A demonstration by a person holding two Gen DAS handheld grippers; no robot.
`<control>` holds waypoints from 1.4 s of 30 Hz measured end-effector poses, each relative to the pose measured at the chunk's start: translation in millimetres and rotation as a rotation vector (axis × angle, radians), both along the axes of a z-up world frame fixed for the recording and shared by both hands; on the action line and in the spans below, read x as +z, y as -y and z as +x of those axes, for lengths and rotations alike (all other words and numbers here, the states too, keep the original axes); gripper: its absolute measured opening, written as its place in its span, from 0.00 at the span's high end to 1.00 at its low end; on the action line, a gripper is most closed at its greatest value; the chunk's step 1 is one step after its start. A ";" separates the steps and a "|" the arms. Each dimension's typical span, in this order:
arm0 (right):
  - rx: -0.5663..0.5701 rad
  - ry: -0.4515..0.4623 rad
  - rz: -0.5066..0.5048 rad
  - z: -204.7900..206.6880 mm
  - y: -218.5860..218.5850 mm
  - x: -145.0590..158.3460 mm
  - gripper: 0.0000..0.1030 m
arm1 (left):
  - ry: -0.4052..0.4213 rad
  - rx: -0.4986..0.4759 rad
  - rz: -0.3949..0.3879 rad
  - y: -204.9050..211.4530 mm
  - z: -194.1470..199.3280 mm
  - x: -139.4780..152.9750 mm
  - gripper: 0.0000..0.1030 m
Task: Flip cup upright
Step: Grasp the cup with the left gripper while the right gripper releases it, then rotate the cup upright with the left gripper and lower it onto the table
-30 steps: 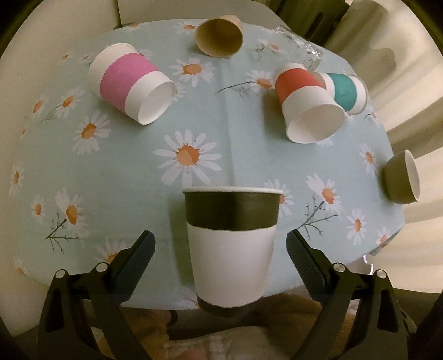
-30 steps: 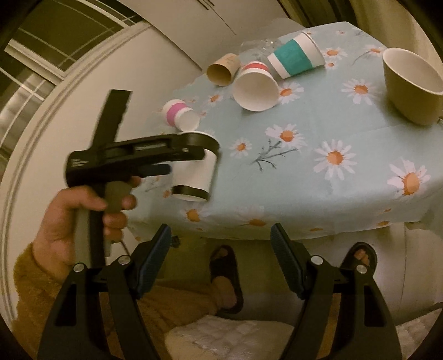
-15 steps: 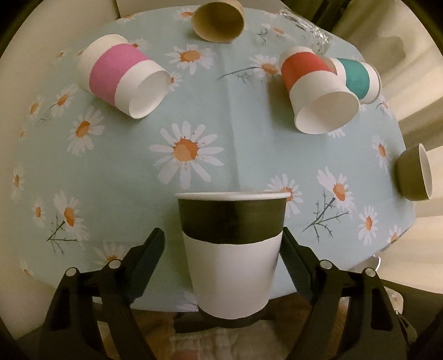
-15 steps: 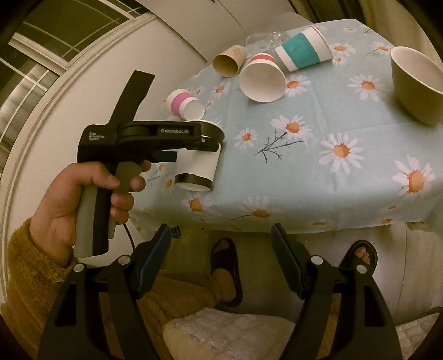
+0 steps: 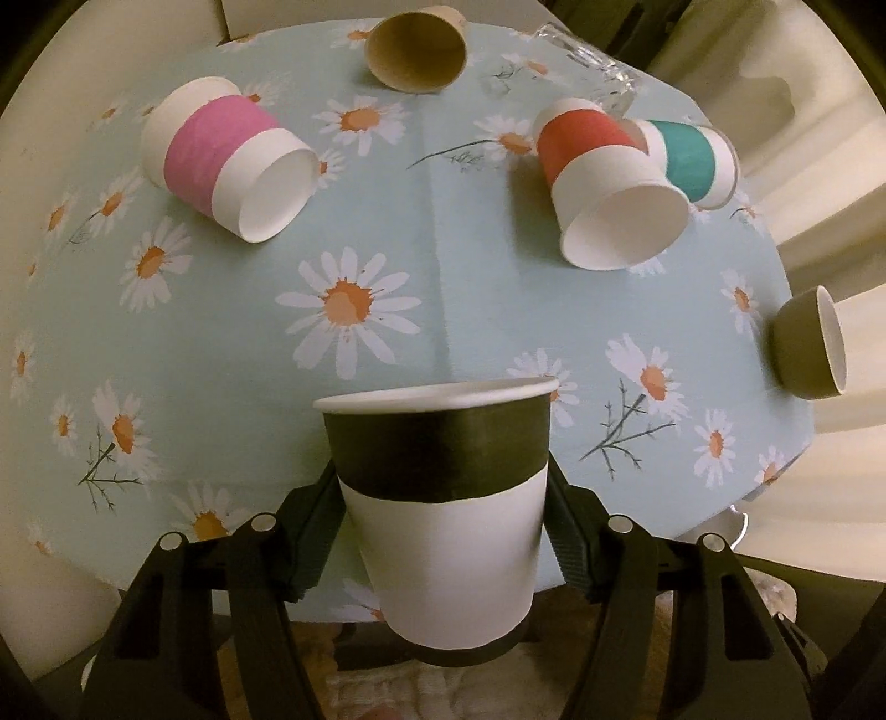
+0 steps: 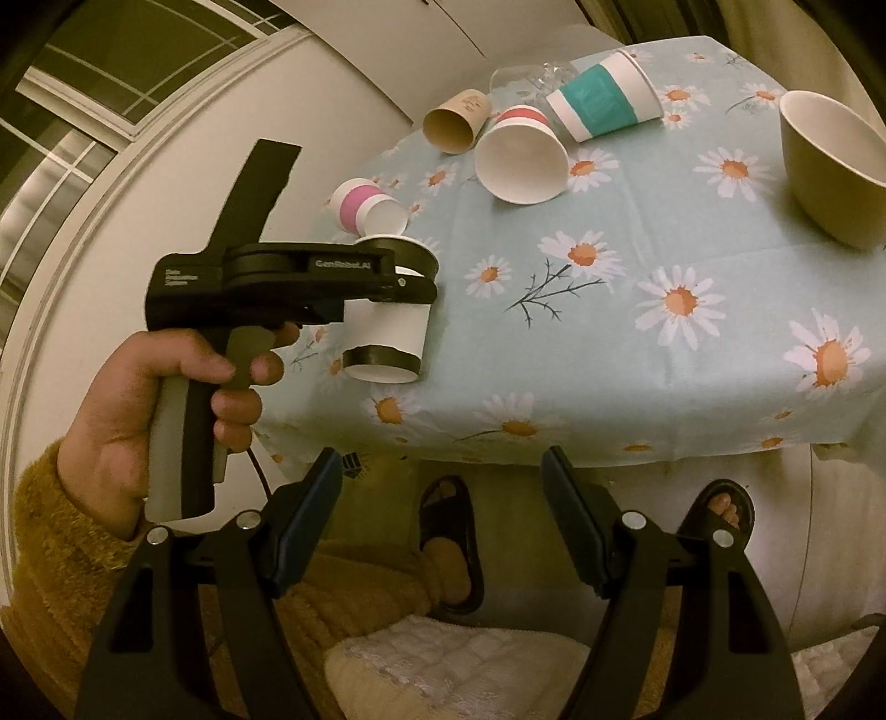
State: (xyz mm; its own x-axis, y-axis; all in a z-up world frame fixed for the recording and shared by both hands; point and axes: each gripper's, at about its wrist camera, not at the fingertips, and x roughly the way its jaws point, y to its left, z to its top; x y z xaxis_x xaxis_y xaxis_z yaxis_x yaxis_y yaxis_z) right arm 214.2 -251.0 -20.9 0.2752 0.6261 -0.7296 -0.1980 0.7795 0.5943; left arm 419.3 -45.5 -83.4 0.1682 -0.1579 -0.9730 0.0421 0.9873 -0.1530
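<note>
A paper cup with a dark band (image 5: 443, 498) stands upright, mouth up, between the fingers of my left gripper (image 5: 443, 531), which is shut on its white lower half. In the right wrist view the same cup (image 6: 387, 327) hangs a little above the table's near left corner, held by the left gripper (image 6: 382, 277). My right gripper (image 6: 440, 520) is open and empty, below the table's front edge, apart from the cup.
On the daisy tablecloth (image 5: 387, 232) lie a pink-banded cup (image 5: 221, 160), a brown cup (image 5: 415, 50), a red-banded cup (image 5: 609, 183), a teal-banded cup (image 5: 692, 160) and a clear glass (image 5: 587, 66). An olive bowl (image 5: 808, 349) sits at the right edge. Feet in sandals (image 6: 448, 531) are below.
My left gripper's fingers have closed from wide open onto the dark-banded cup, and the cup now hangs lifted off the table. The right gripper has stayed open and nearly still.
</note>
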 end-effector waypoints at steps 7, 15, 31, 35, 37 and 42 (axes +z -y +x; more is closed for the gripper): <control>-0.008 -0.005 -0.007 1.3 1.5 -1.5 0.29 | 0.106 -0.006 0.001 -2.8 -14.2 21.1 0.38; -0.002 -0.014 -0.021 2.6 -0.7 -3.9 0.29 | 0.331 0.016 -0.044 -14.9 -33.6 51.3 0.38; -0.025 -0.051 -0.059 6.5 -0.8 -13.8 0.29 | 0.952 0.027 0.066 8.6 -95.1 87.5 0.38; -0.029 -0.063 -0.070 8.2 -1.8 -17.7 0.29 | 1.027 0.058 0.110 15.6 -102.9 83.3 0.38; -0.029 -0.070 -0.073 9.2 -2.6 -19.7 0.29 | 1.055 0.083 0.105 16.5 -108.0 82.7 0.38; -0.014 -0.082 -0.100 10.9 -7.1 -25.2 0.29 | 1.116 0.105 0.130 21.2 -118.0 72.5 0.38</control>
State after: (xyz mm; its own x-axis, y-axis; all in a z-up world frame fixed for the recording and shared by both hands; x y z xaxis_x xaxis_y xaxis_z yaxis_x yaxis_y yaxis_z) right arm 225.1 -244.0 -46.0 0.2202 0.5453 -0.8088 -0.1404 0.8382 0.5269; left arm 301.3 -66.7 -10.9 0.9607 0.0000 -0.2777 0.0065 0.9997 0.0227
